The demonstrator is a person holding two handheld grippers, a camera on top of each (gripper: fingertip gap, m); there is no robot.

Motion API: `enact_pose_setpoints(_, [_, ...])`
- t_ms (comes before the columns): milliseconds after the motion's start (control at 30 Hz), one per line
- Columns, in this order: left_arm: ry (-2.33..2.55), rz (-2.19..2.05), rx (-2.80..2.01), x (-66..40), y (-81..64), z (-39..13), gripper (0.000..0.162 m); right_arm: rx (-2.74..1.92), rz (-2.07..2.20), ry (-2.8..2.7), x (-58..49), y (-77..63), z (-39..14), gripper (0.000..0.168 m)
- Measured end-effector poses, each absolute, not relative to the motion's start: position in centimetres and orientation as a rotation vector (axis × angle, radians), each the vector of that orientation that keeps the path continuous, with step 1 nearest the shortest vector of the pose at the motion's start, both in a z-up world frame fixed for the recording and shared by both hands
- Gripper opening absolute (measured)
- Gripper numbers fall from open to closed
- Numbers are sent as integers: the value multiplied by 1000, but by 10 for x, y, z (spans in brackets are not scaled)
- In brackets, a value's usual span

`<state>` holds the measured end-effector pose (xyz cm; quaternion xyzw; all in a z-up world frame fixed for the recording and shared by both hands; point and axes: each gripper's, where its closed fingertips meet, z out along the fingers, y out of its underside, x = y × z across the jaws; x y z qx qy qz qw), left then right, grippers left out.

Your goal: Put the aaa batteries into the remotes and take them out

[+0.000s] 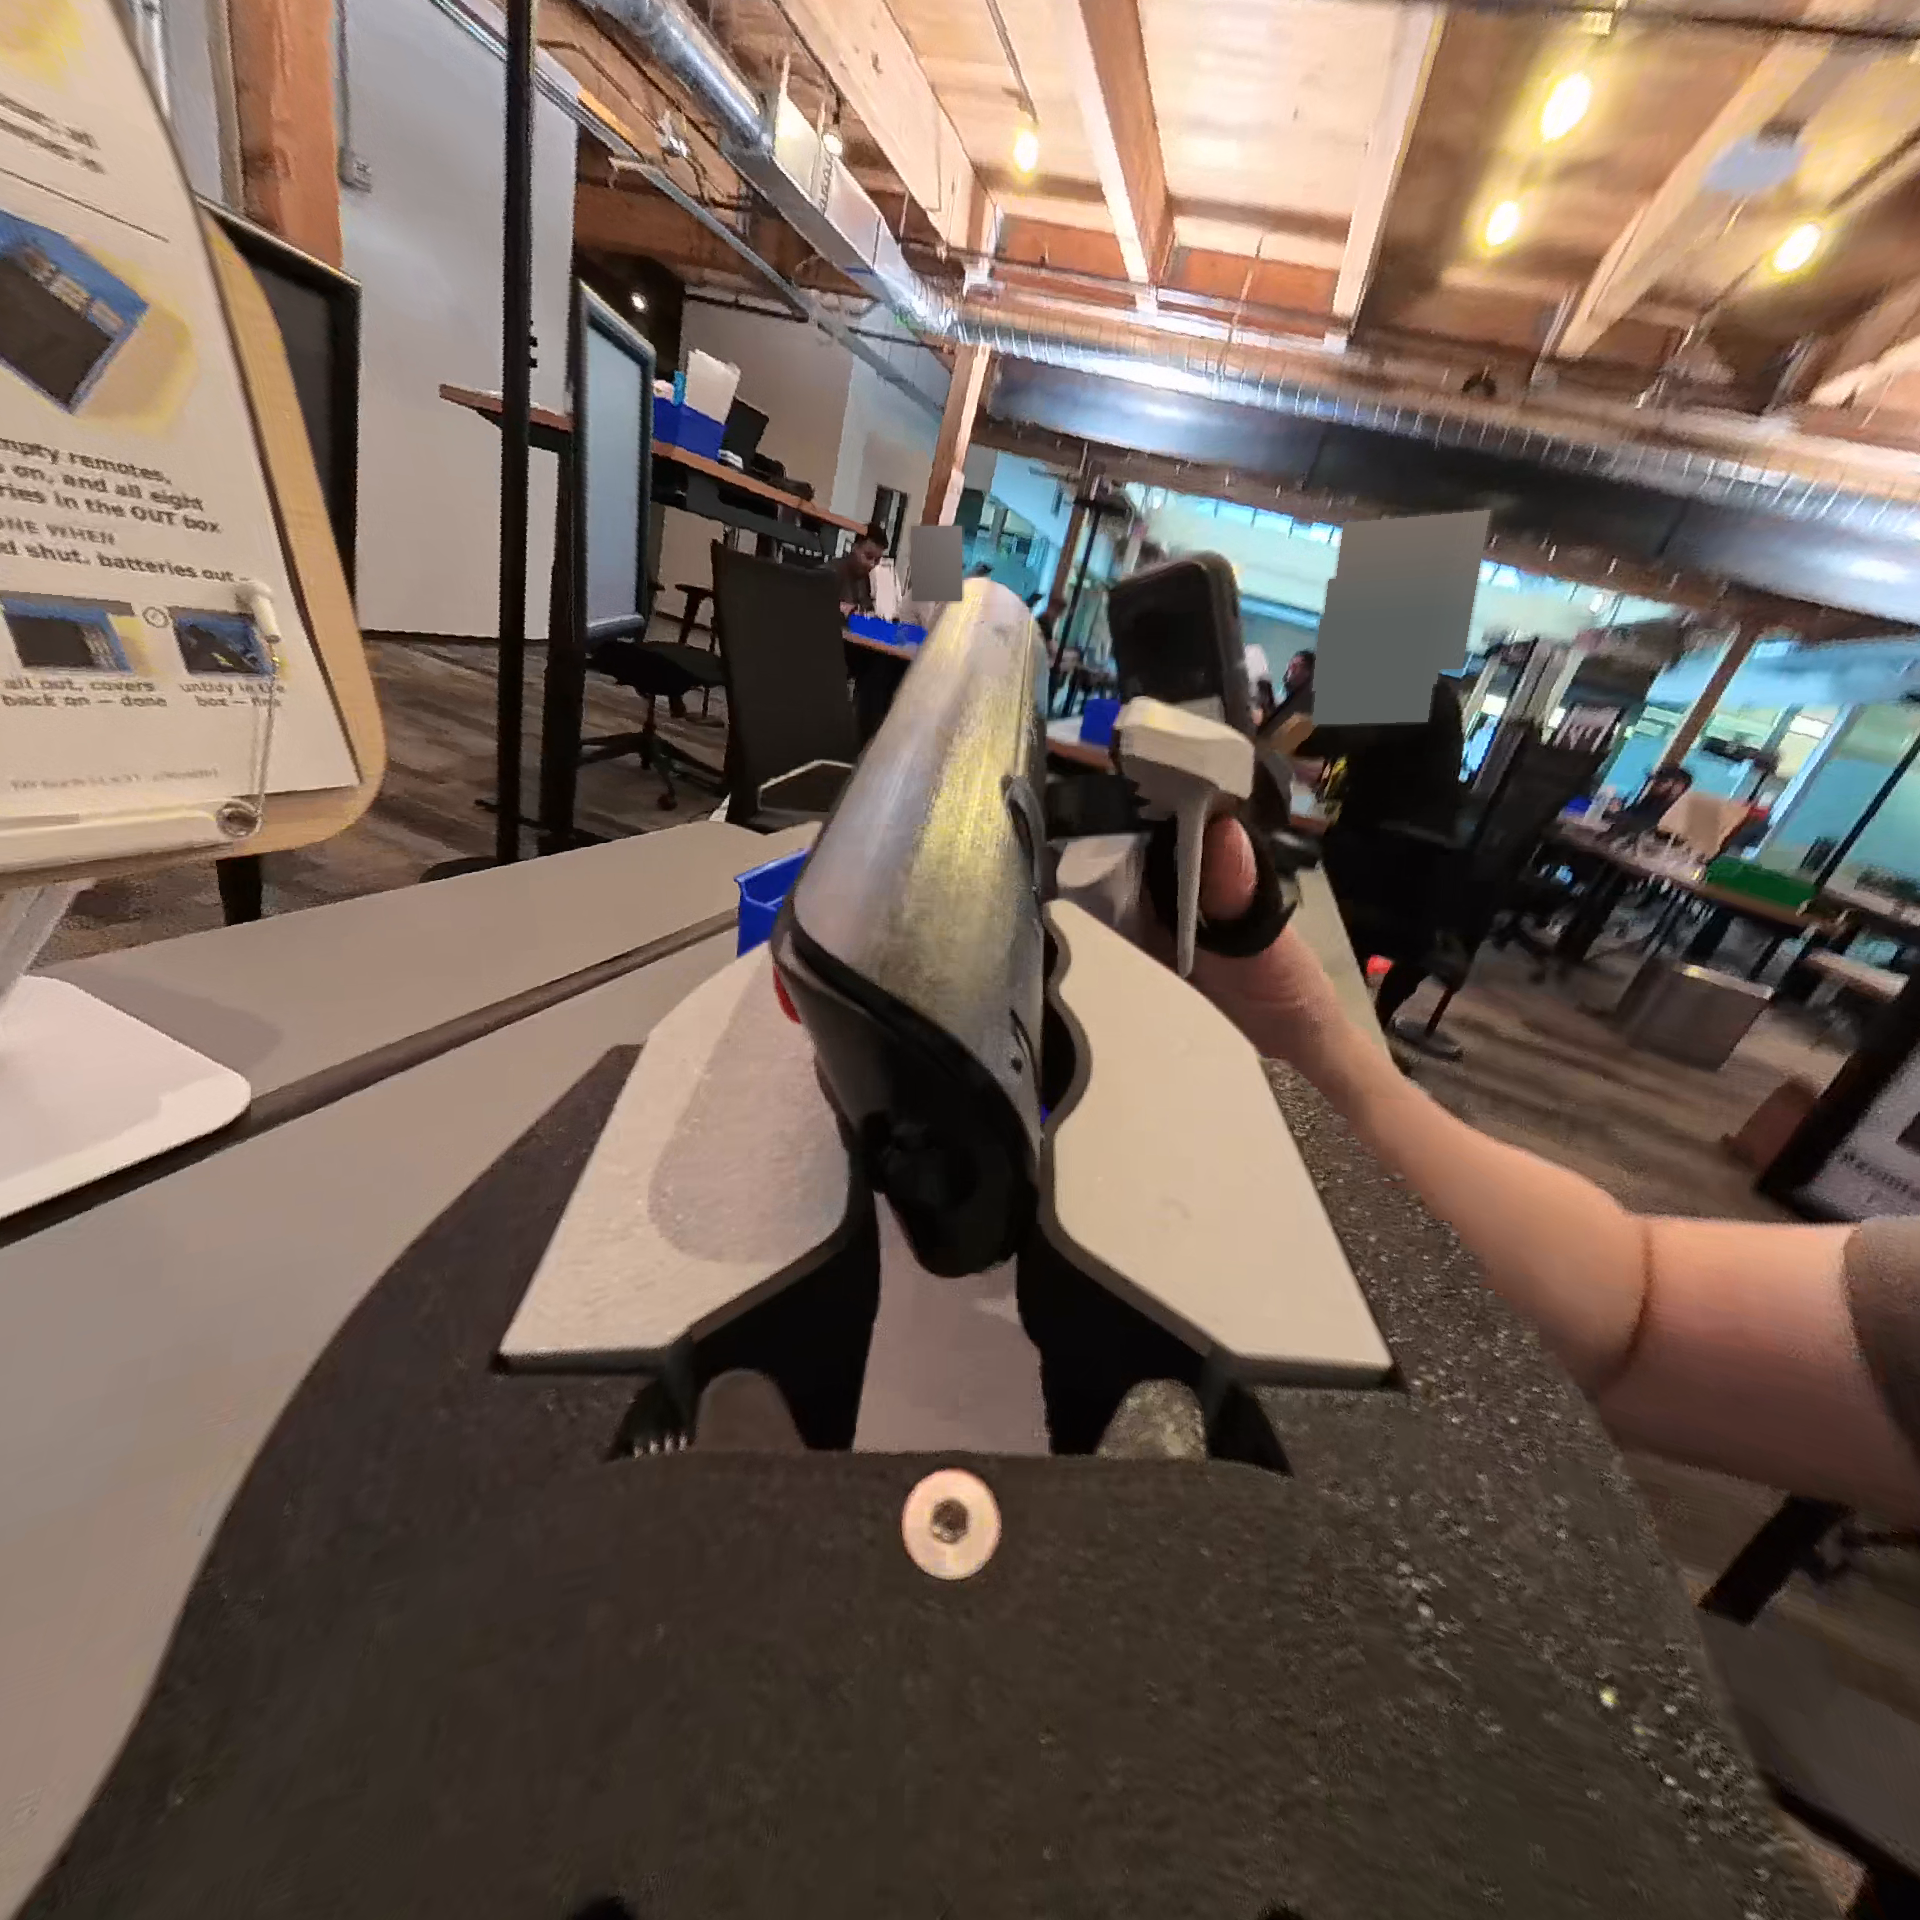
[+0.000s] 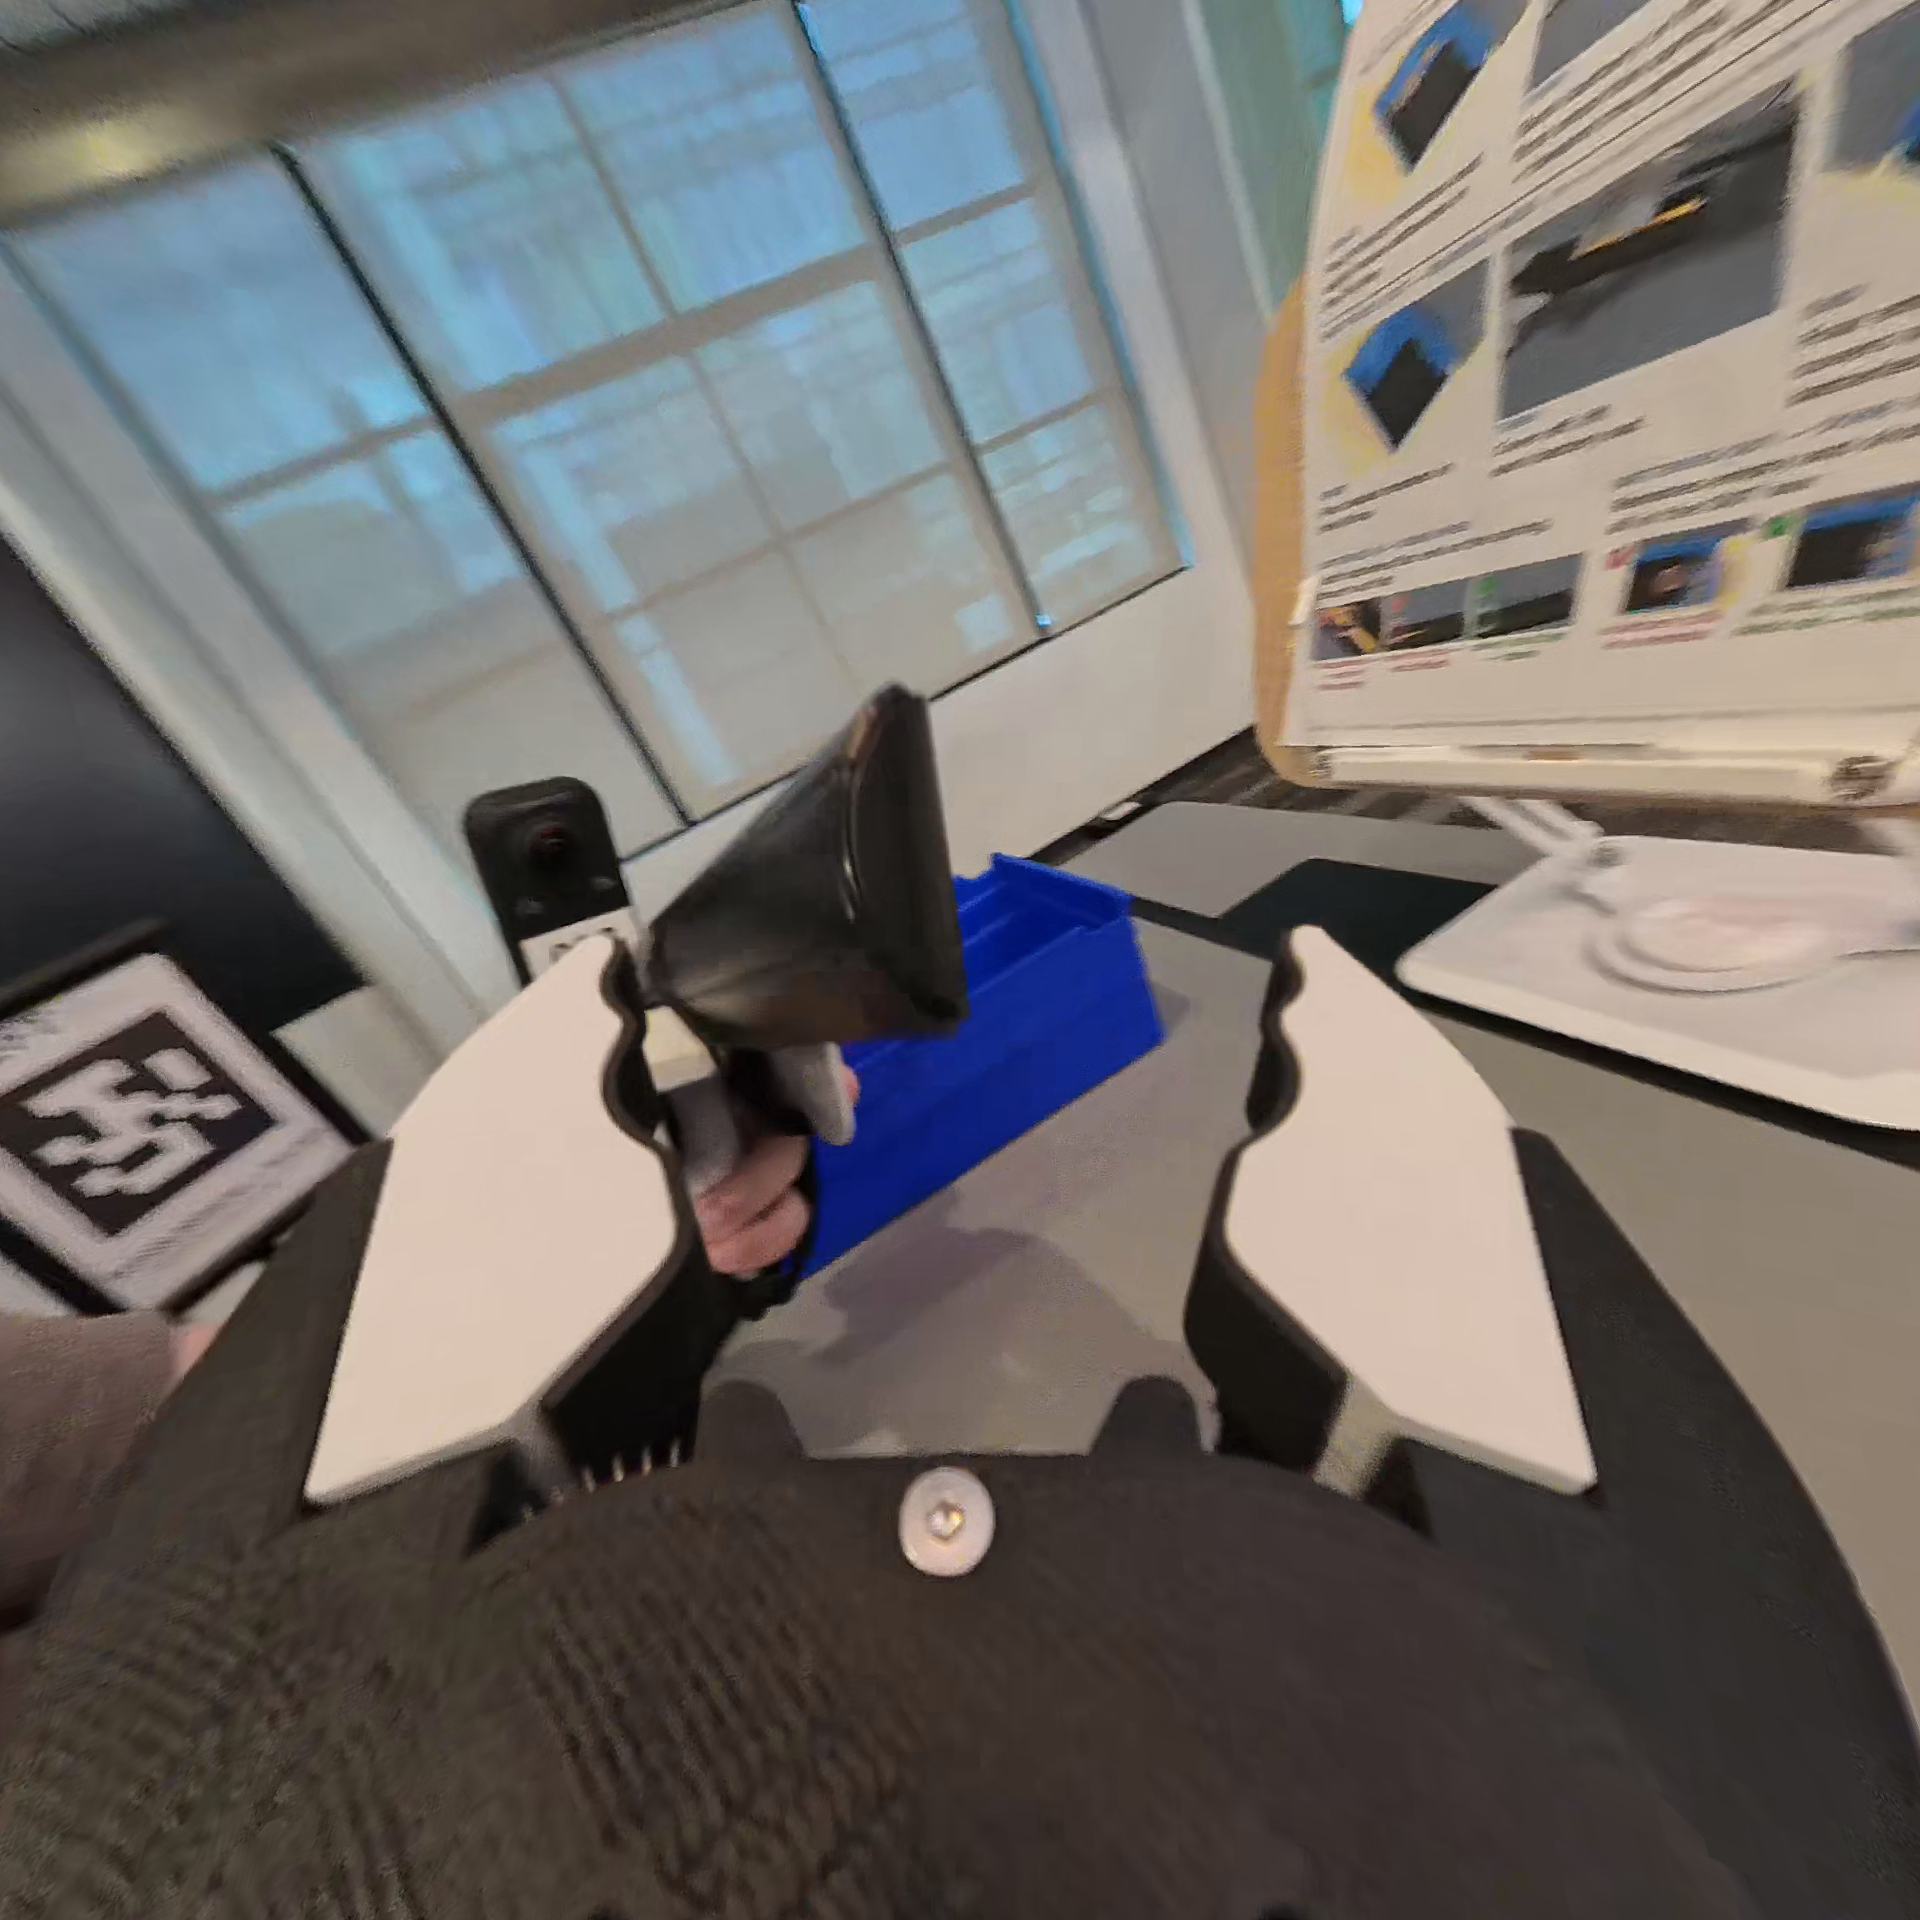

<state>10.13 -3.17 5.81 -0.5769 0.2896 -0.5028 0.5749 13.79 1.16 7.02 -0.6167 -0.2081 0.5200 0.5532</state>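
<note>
Right now the left gripper (image 1: 940,997) is clamping a remote (image 1: 935,883) between its 2 white fingers (image 1: 727,1122), which are sitting close together with the remote's black lower end wedged in the gap. The remote is tilting up and away from the camera, its silver back facing up and catching yellowish light, while a sliver of red is showing at its left edge. It is being held in the air above the grey table (image 1: 343,956), not resting on it.

Just to the right of the remote, a bare hand (image 1: 1247,935) is gripping the handle of the right gripper (image 1: 1184,727), seen there from the side and too partly shown to judge its opening.

From the right wrist view, the right gripper (image 2: 951,1060) is standing wide open, its 2 white fingers (image 2: 1382,1195) well apart and holding nothing. Beyond its left finger, the remote (image 2: 821,904) is appearing end-on and dark, pointing up and to the right, with the person's hand (image 2: 753,1216) below it around the left gripper's handle. A blue bin (image 2: 1018,1049) is sitting on the table behind the remote; its contents are not visible. An instruction sheet on a white stand (image 2: 1600,353) is standing at the right, and a black-and-white marker card (image 2: 135,1122) is lying at the left. No batteries are showing in either view
</note>
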Motion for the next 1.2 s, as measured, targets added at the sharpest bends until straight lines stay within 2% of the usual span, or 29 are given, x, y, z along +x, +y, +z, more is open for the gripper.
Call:
enact_pose_setpoints(167, [630, -1124, -1374, 97, -24, 54, 28, -1491, 844, -482, 145, 21, 68, 139])
enact_pose_setpoints(400, [589, -991, -1378, 103, -24, 45, 29, -1568, 685, -478, 135, 21, 55, 139])
enact_pose_setpoints(1000, [608, -959, -1363, 110, -30, 41, 29, -1549, 750, -528, 121, 17, 53, 140])
enact_pose_setpoints(1200, [628, -939, -1343, 107, -29, 45, 29, -1552, 761, -565, 120, 15, 51, 136])
